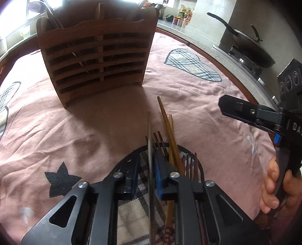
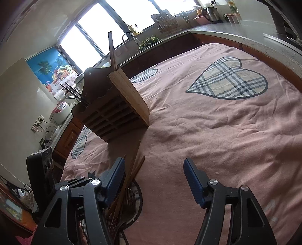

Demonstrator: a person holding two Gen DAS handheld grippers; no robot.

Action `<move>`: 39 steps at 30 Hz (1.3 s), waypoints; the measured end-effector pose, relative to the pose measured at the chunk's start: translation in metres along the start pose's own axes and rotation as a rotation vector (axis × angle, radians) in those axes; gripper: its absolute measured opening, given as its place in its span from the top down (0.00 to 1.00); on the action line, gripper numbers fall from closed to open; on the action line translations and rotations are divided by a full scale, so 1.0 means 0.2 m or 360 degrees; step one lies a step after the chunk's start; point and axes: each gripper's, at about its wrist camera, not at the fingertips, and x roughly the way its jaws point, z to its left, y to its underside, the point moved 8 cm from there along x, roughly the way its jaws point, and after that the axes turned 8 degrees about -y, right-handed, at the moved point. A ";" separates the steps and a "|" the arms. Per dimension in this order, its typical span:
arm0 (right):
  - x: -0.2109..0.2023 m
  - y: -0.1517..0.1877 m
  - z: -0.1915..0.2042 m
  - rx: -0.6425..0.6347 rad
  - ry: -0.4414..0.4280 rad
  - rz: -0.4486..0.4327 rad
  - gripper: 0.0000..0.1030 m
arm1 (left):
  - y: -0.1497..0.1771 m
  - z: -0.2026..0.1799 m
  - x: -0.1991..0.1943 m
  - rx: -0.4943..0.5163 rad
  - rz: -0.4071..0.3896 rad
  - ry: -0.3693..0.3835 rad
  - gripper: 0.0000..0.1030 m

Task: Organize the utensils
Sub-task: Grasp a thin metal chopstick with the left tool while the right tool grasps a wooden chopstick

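A slatted wooden utensil holder stands on the pink cloth and holds spoons and chopsticks; it also shows in the right wrist view. My left gripper is over a pile of wooden chopsticks and forks, with a thin metal rod-like utensil between its blue pads; whether they clamp it is unclear. My right gripper is open and empty above the cloth, right of the same chopsticks. It shows at the right of the left wrist view.
The pink tablecloth carries plaid heart patches and a black star. A wok sits on a stove at the right. A counter with a kettle, sink and dish rack runs behind.
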 end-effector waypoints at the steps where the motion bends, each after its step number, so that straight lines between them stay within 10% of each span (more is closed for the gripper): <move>1: 0.02 -0.01 0.01 -0.0005 -0.0002 0.0007 0.43 | 0.00 0.01 -0.01 -0.0020 0.0002 0.0026 0.95; 18: 0.50 -0.02 0.11 -0.0177 0.0060 0.0358 0.79 | 0.08 0.33 -0.07 -0.0295 0.0036 0.0067 0.95; 39: 0.38 -0.07 0.15 -0.0189 0.0038 0.0301 0.90 | -0.05 0.20 0.04 0.0117 0.0167 -0.0164 0.95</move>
